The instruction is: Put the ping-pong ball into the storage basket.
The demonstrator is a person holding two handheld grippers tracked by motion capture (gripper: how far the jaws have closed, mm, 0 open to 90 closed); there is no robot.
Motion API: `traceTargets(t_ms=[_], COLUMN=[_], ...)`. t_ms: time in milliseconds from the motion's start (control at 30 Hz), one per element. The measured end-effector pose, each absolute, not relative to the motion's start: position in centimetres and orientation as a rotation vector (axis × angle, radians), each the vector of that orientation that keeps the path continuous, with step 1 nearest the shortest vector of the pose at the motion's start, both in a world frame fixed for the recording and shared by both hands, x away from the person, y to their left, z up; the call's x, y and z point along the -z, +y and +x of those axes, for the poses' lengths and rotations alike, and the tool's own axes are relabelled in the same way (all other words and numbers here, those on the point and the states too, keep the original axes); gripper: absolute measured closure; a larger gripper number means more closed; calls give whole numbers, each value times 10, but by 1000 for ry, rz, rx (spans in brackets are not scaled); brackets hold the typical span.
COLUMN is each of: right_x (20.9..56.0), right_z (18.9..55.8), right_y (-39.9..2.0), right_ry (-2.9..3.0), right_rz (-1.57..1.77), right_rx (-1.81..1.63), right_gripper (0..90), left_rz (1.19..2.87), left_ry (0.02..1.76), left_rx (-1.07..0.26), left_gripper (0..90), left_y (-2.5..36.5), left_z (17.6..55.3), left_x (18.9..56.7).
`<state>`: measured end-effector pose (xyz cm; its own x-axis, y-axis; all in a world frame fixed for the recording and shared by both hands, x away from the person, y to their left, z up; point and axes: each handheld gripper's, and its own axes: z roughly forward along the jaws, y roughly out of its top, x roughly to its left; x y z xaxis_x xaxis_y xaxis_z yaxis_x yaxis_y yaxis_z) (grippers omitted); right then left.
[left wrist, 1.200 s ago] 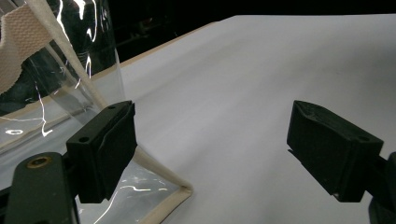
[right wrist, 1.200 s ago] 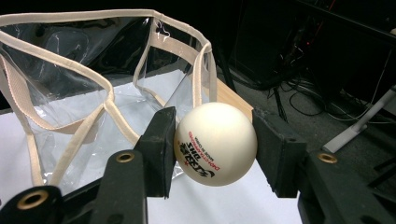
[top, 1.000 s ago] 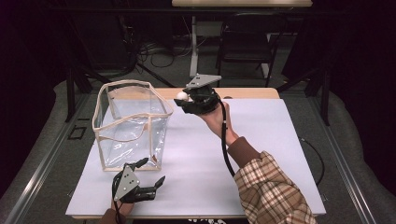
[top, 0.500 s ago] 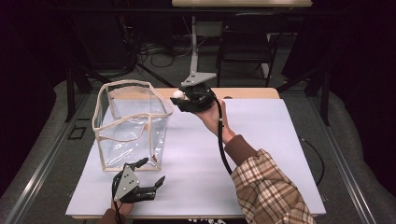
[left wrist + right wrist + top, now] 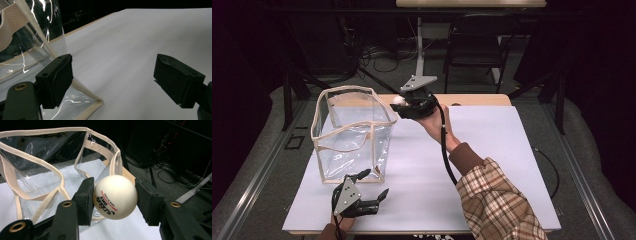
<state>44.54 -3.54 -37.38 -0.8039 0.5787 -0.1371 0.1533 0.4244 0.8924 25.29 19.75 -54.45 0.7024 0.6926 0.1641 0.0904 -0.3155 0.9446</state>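
one white ball (image 5: pixel 115 197) sits pinched between the pads of the right claw (image 5: pixel 114 200), red and black print on its underside, nothing else supporting it. in the high view the right claw (image 5: pixel 404 103) hangs in the air just off the far right corner of the clear bag (image 5: pixel 352 137), ball (image 5: pixel 398 100) at its tip, level with or slightly above the cream-trimmed rim. from the right gripper view the bag's open mouth (image 5: pixel 57 157) lies just ahead of and below the ball, handle straps sagging across it.

left claw (image 5: pixel 373 189) rests low on the bench (image 5: pixel 492 165), jaws spread, nothing between them. the bag's near bottom corner (image 5: pixel 96 103) lies just ahead of its left pad; cannot tell whether pad and plastic touch.

step in hand, as i read it: carrying the ball to the bag, not yet over the opening.

next move calls for: carry on past the rim until the ball is well over the mouth, clear of the drooping straps, then spread the jaws and let it drop. the bag is soft-walled and looks light; the left claw is placed to steady the corner if the bag shifts. a release too near the rim could bounce the ball off the trim.
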Motion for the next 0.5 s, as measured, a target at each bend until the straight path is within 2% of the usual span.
traceTargets(t_ms=[500], right_x=[372], right_z=[452], right_y=[-23], right_ry=[2278], right_rz=[615], right_rx=[-1333], right_gripper=[510], left_rz=[1813], left_ry=[616], left_rx=[-686], left_gripper=[159], left_y=[198], left_z=[253], left_x=[544])
